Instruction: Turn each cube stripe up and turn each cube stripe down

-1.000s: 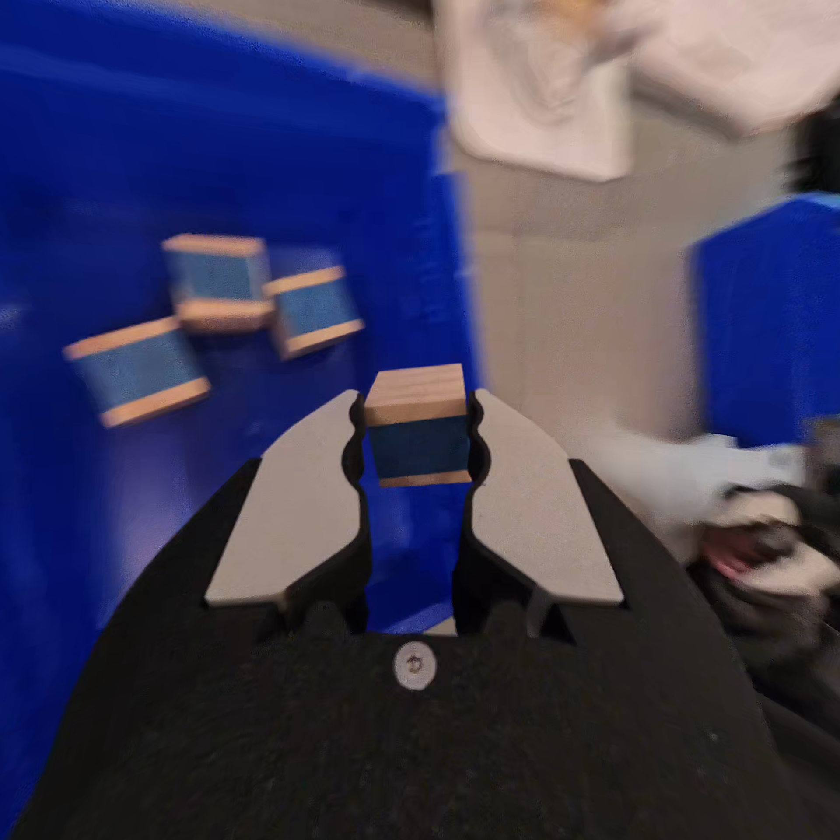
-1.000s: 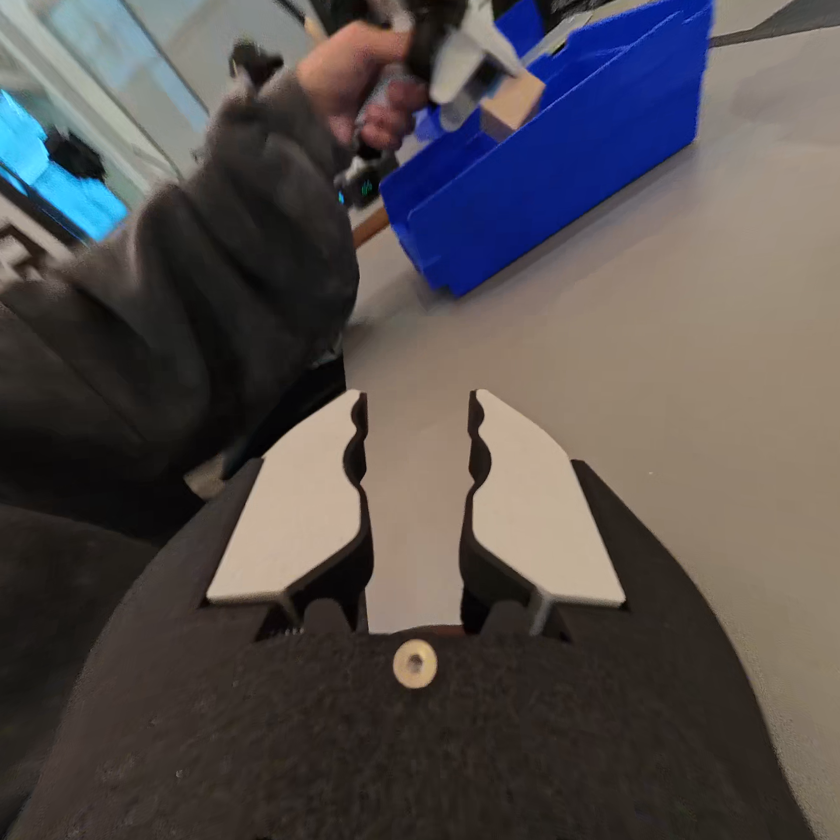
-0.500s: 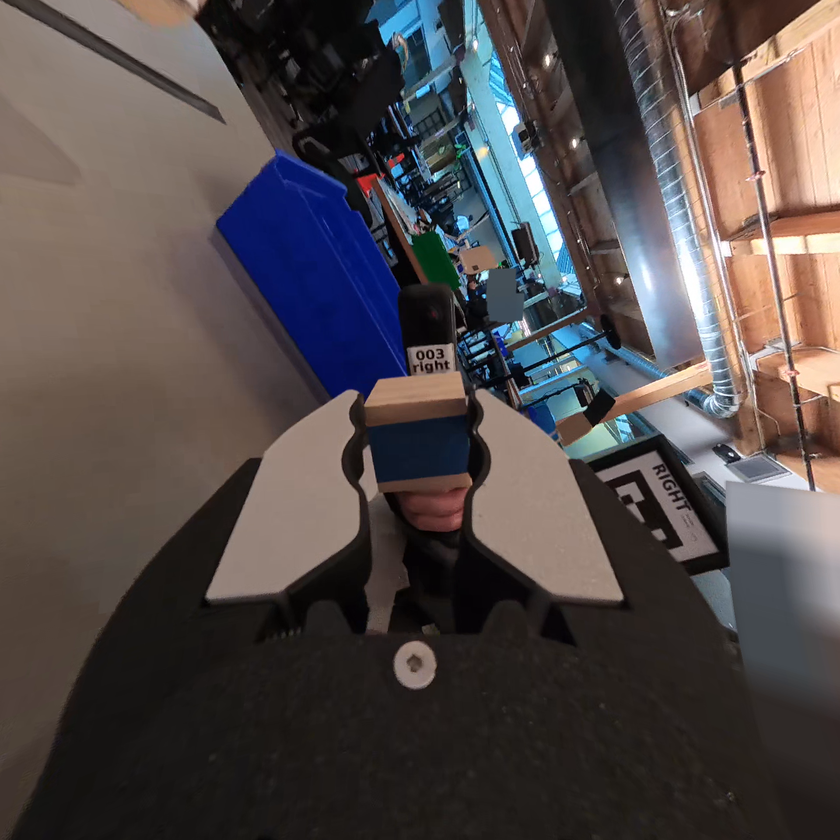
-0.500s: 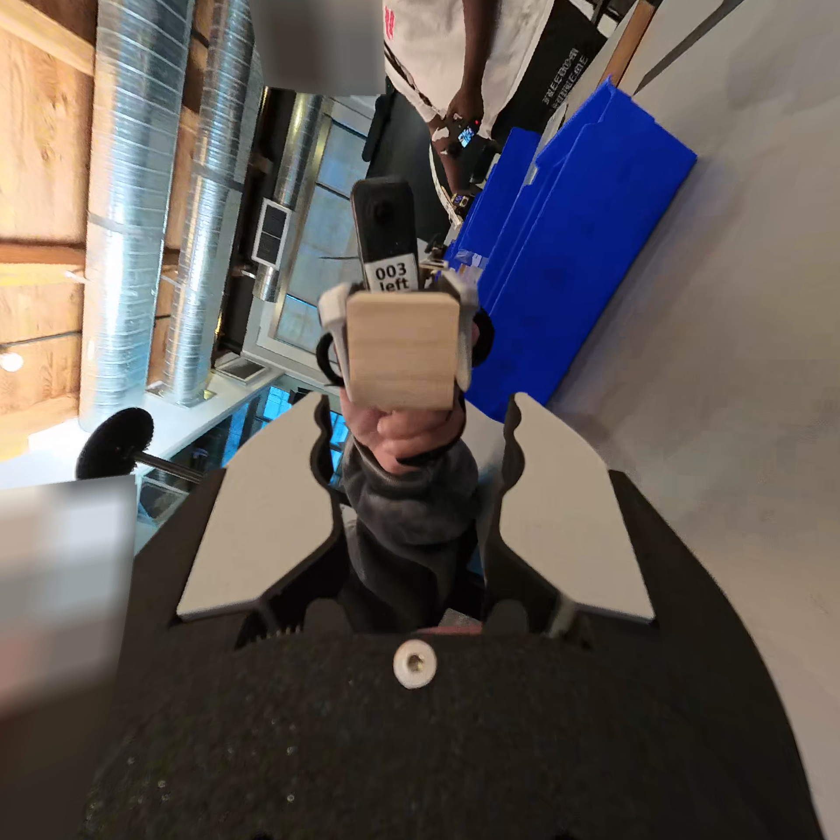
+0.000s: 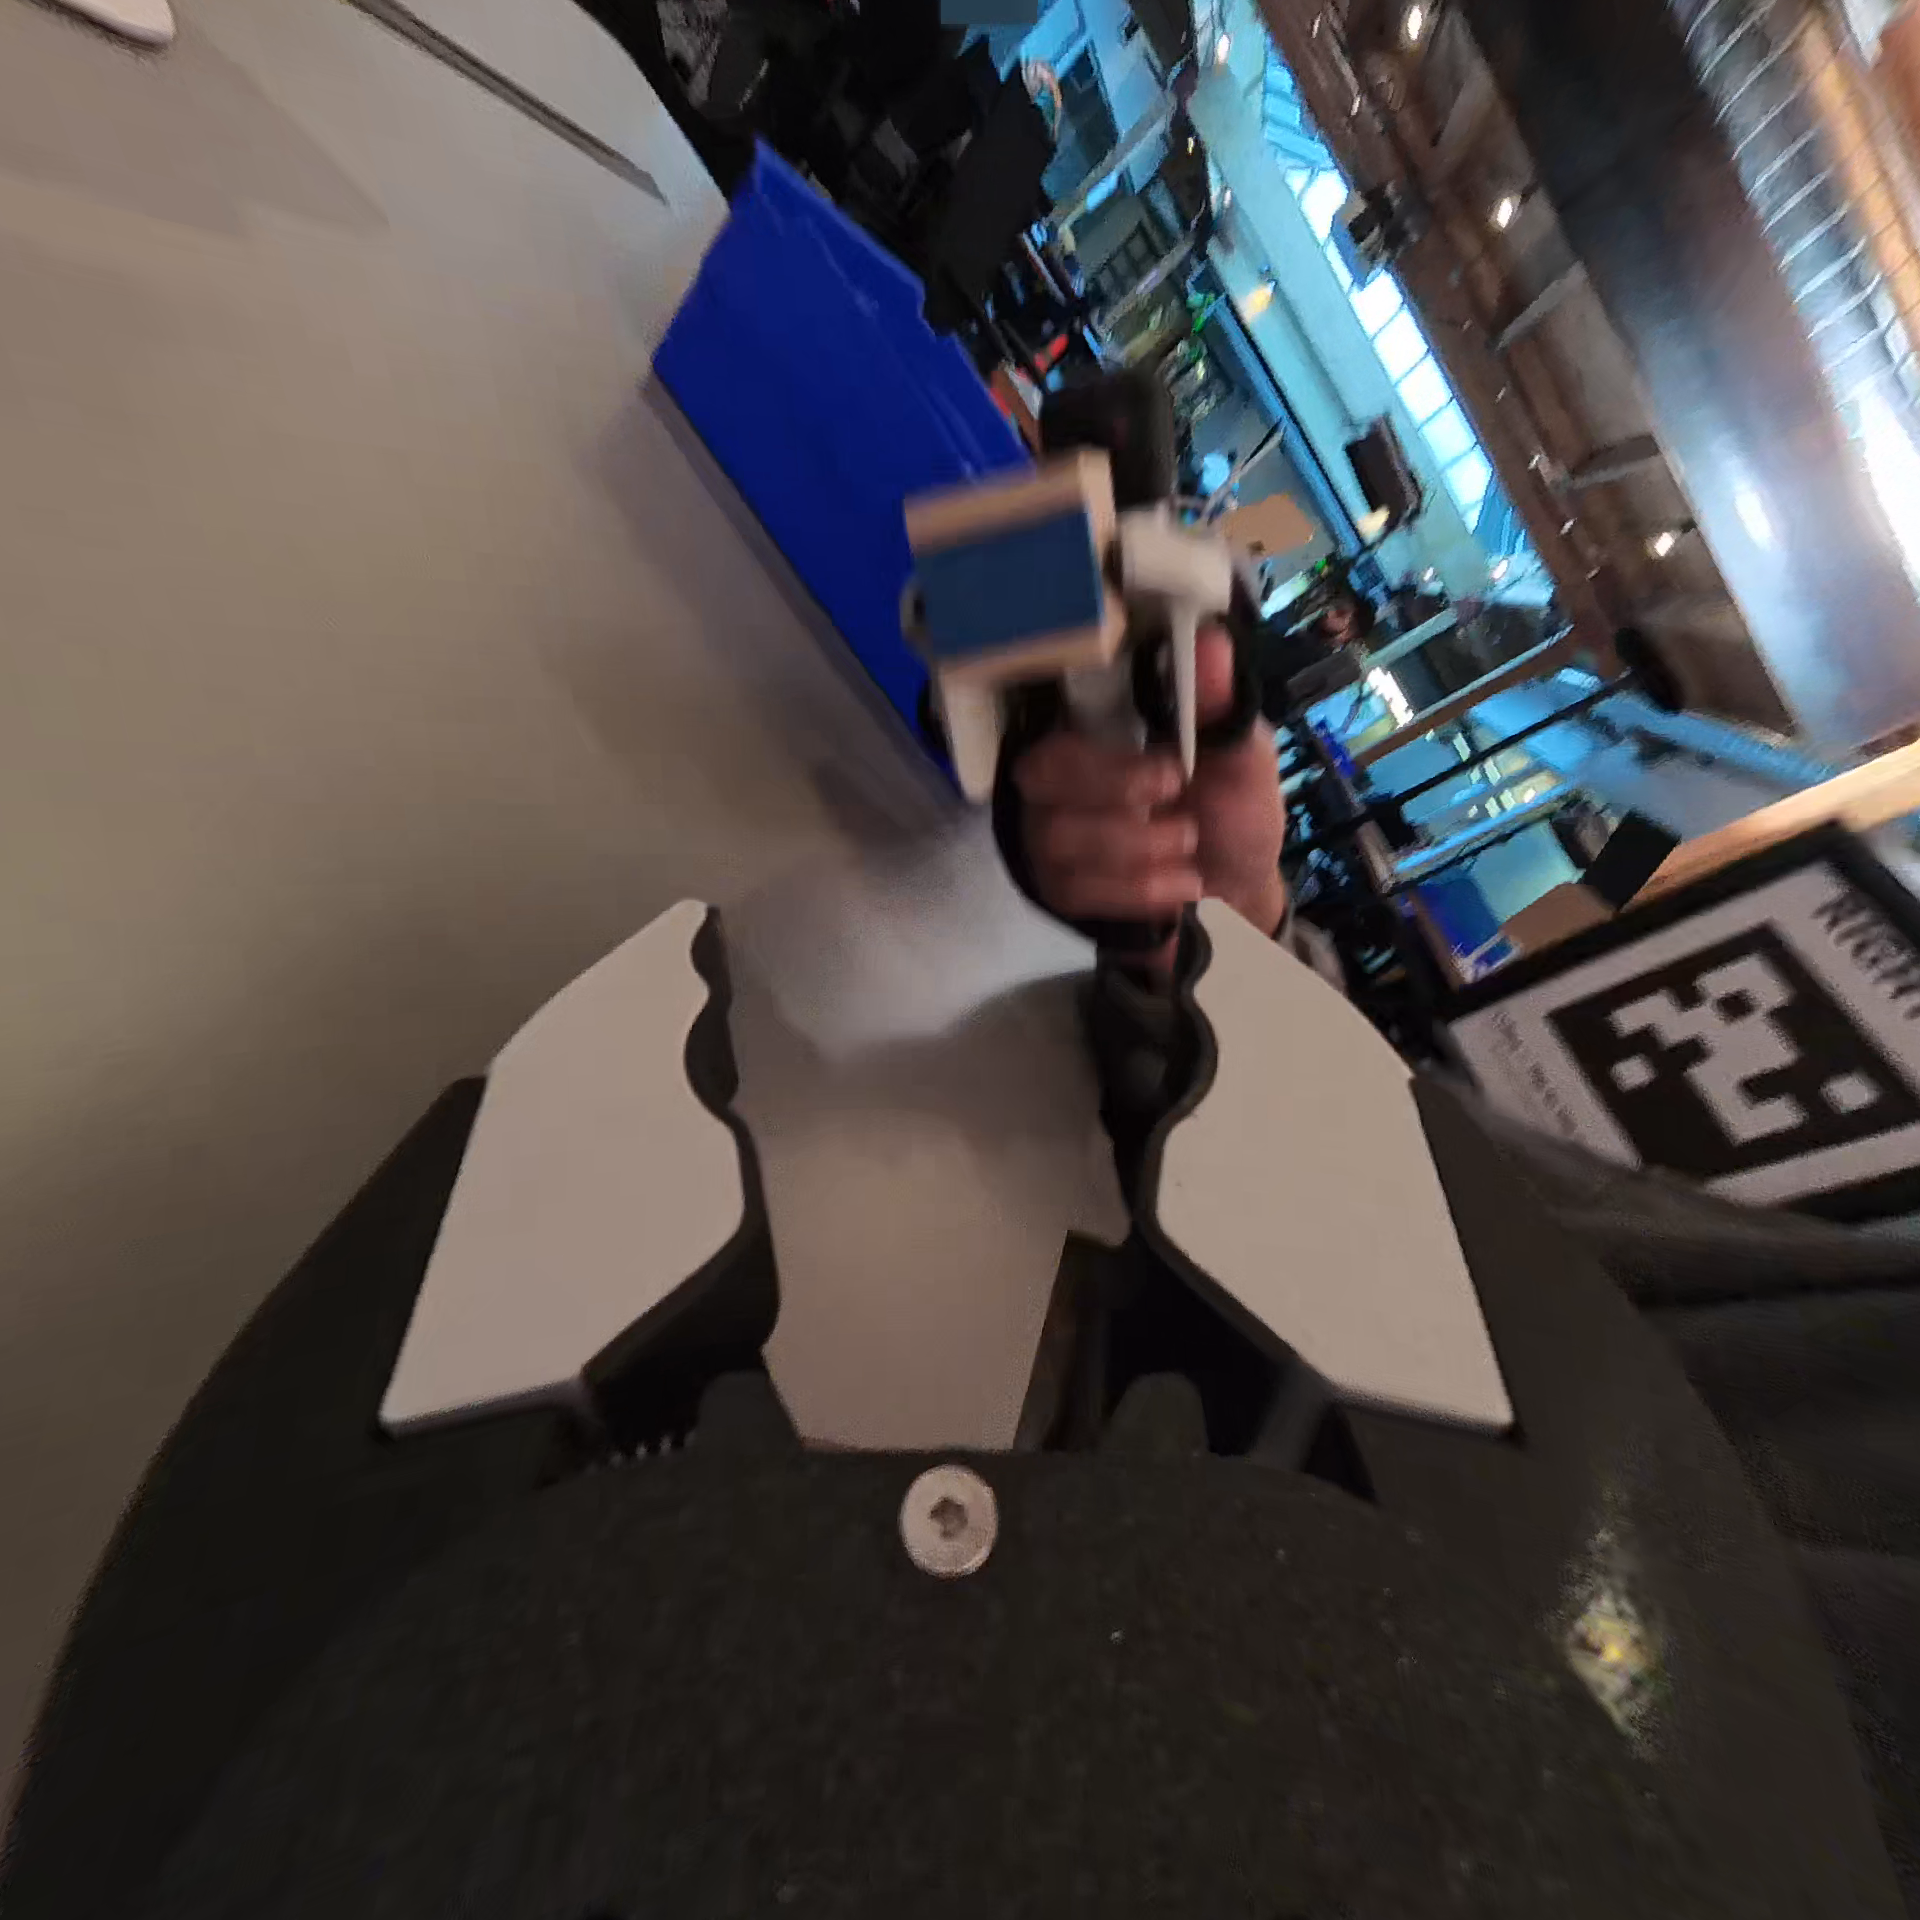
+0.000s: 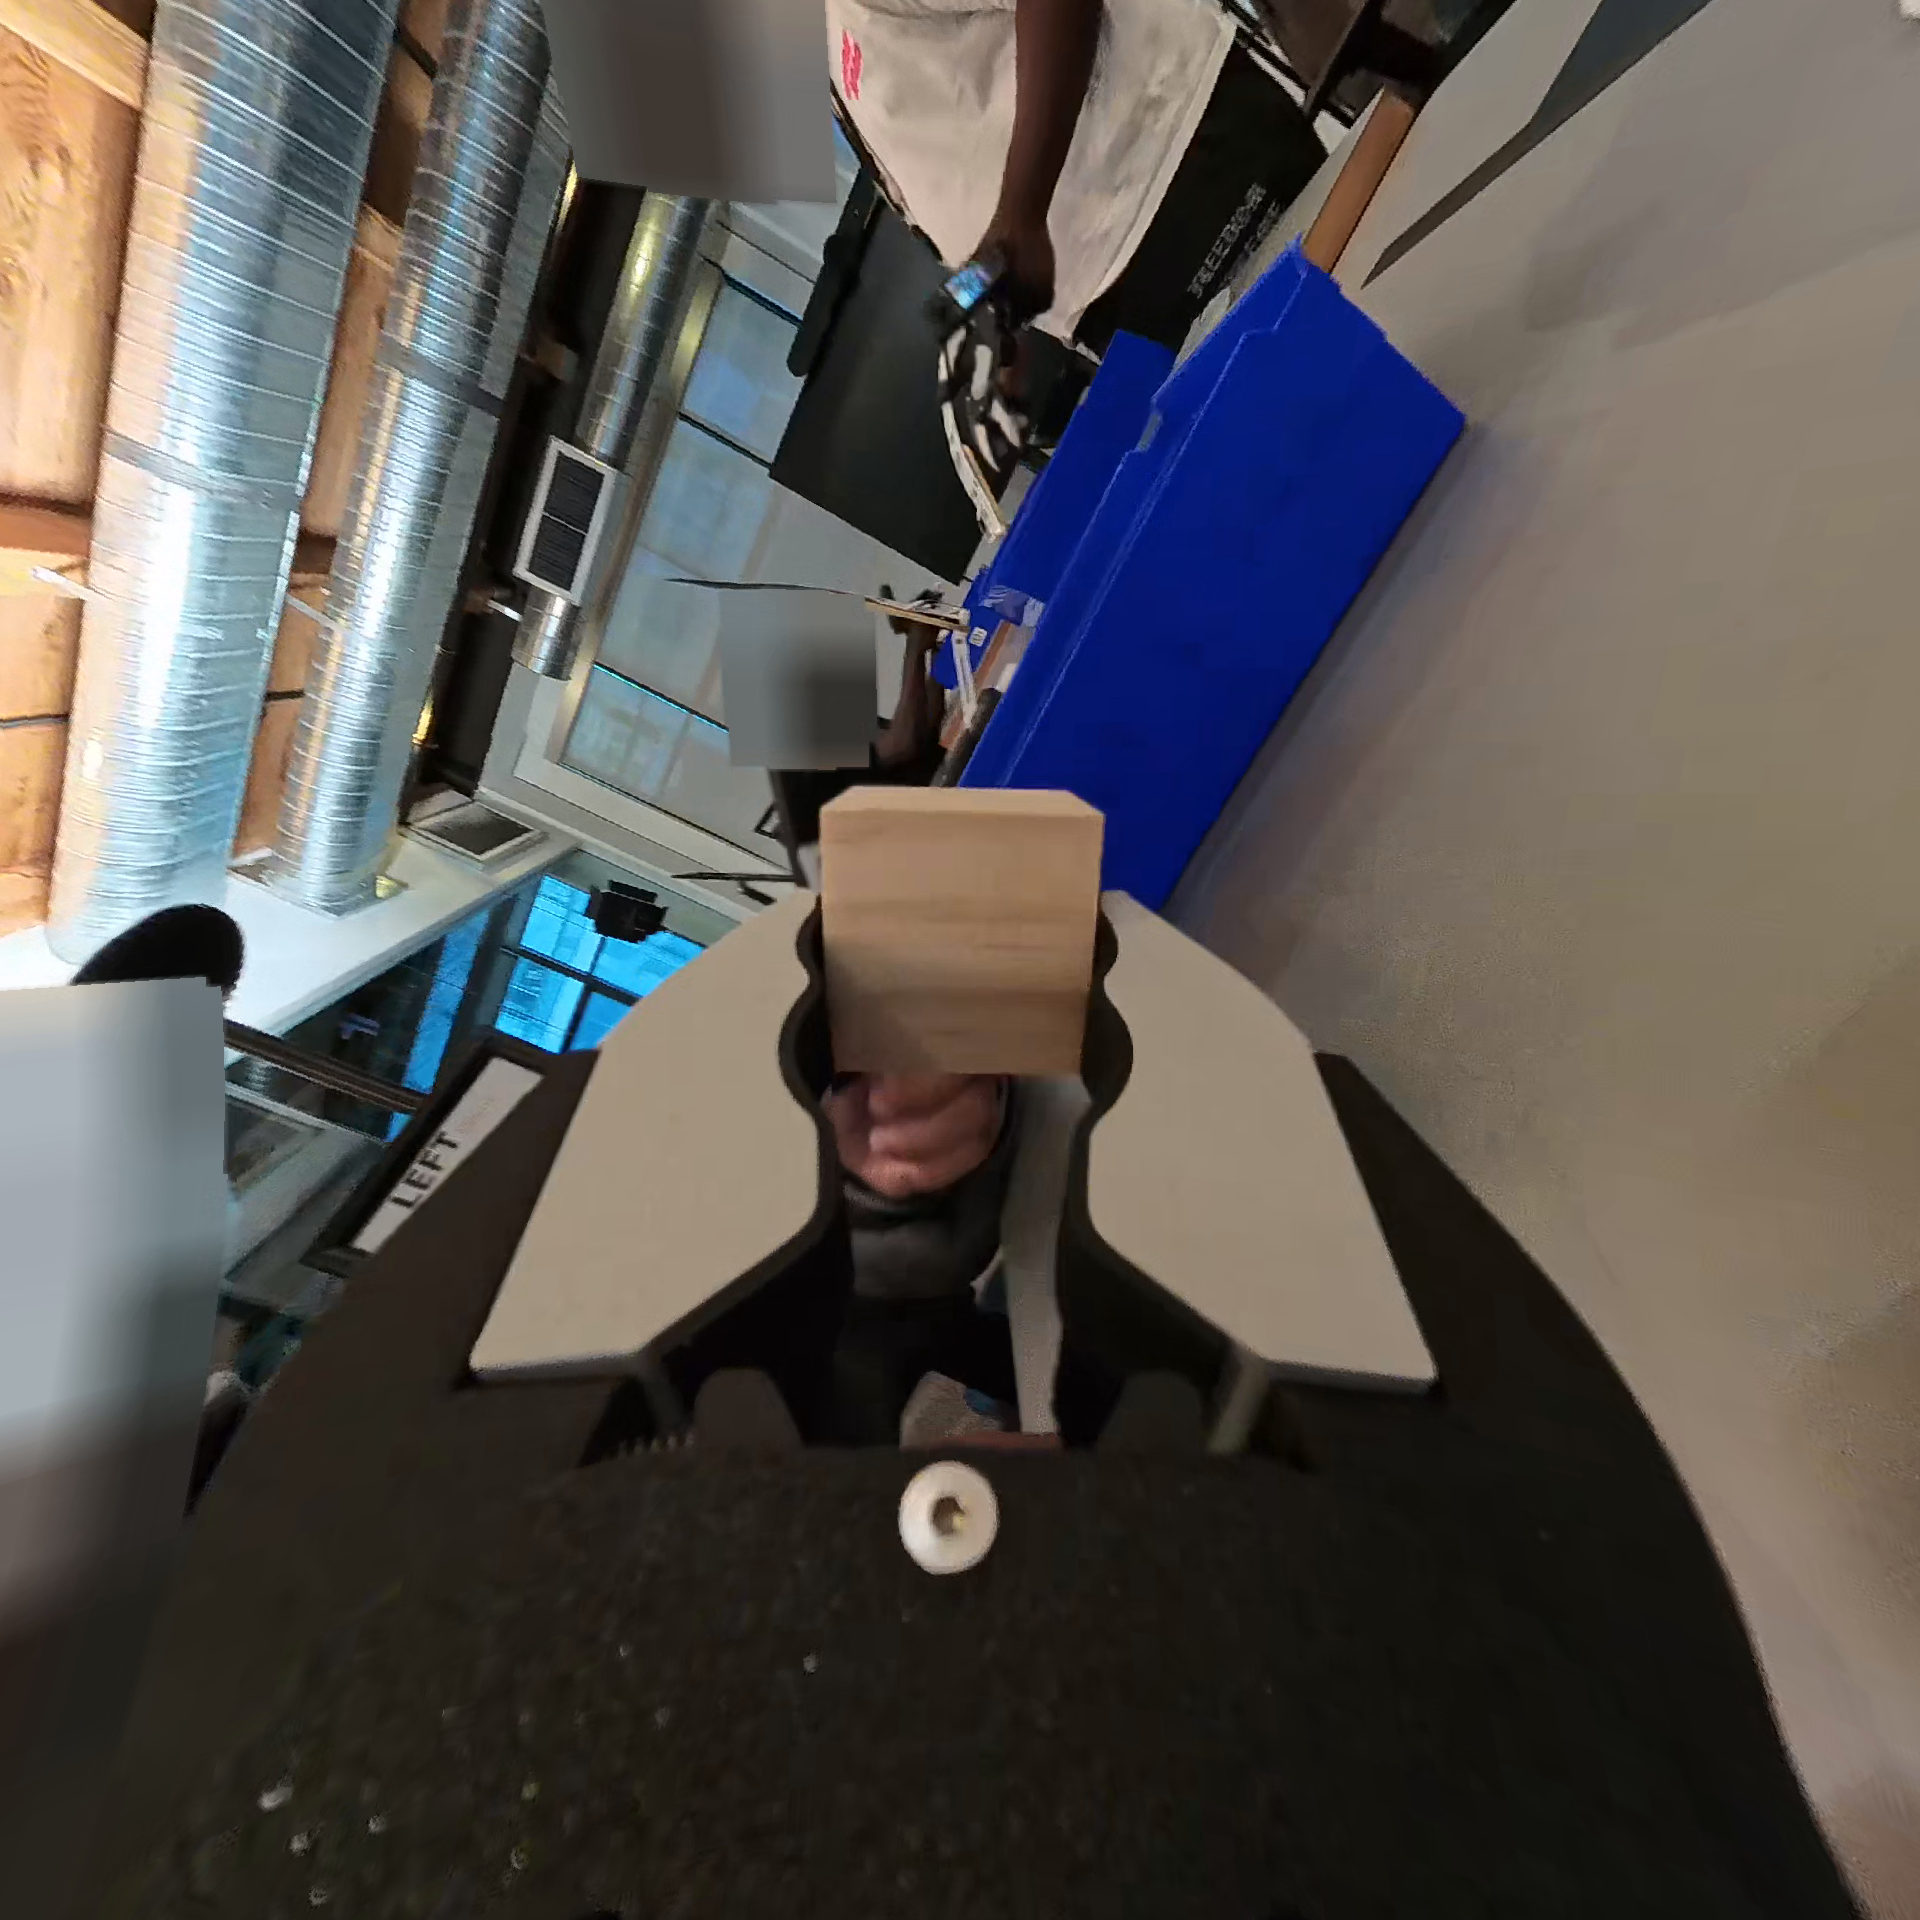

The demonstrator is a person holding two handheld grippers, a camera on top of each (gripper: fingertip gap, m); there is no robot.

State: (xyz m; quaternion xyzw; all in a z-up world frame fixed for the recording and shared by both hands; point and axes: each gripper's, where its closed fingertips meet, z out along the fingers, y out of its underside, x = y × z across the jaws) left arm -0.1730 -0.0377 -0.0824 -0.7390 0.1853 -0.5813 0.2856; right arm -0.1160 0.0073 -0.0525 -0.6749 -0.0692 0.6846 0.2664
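My right gripper (image 6: 956, 925) is shut on a wooden cube (image 6: 961, 935); both pads press its sides, and a plain wood face is toward the camera. The left wrist view shows the same cube (image 5: 1013, 587) from the other side, with a blue stripe between two wood bands, held in the air by the right gripper's white fingers (image 5: 971, 727). My left gripper (image 5: 951, 925) is open and empty, a short way back from the cube. Both grippers are held above the grey table (image 5: 312, 623).
A blue bin (image 5: 821, 416) stands on the table behind the cube; it also shows in the right wrist view (image 6: 1247, 540). A person's hand (image 5: 1132, 831) grips the right gripper's handle. A black-and-white marker board (image 5: 1714, 1049) is at the right. A person (image 6: 987, 104) stands behind the table.
The cube passed from my left gripper to my right. The right jaws closed on it, then the left jaws opened and drew back.
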